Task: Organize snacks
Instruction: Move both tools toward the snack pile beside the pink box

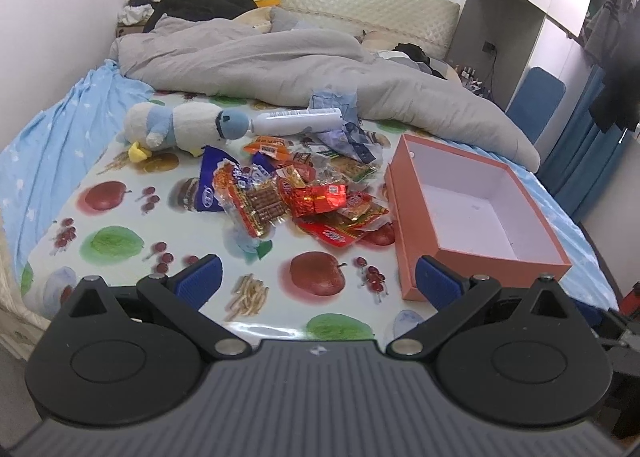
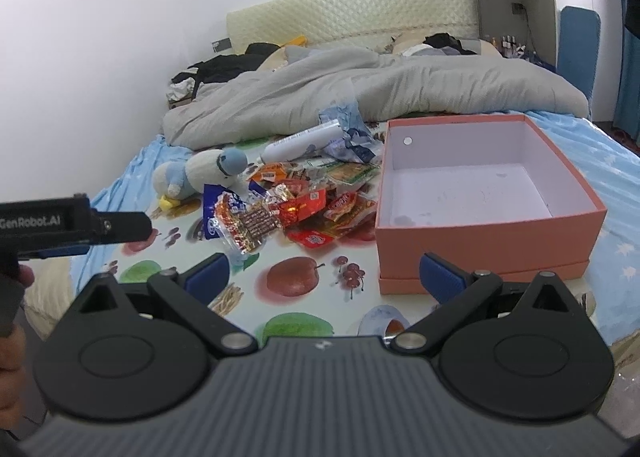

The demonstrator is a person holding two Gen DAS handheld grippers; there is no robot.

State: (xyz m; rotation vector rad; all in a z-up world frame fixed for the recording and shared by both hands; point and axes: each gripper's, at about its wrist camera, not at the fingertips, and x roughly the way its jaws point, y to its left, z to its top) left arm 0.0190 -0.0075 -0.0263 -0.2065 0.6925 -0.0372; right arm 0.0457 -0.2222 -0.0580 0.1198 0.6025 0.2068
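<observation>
Snack packets [image 1: 296,193] lie in a loose heap on a fruit-printed cloth [image 1: 120,241] spread over the bed, red, orange and blue wrappers overlapping one another. Just right of the heap sits an orange box [image 1: 476,257] with a white interior, nothing inside it, its near left corner close to the outermost red packet. Behind the pile a plush penguin [image 1: 180,127] lies on its side, and a white bottle [image 1: 298,121] rests beside its head; a grey duvet [image 1: 280,61] is bunched further back. The left gripper [image 1: 318,281] hovers low over the cloth, its blue-padded fingers spread wide and holding nothing. The right gripper [image 2: 326,275] is likewise wide apart and empty, facing the box's front wall.
</observation>
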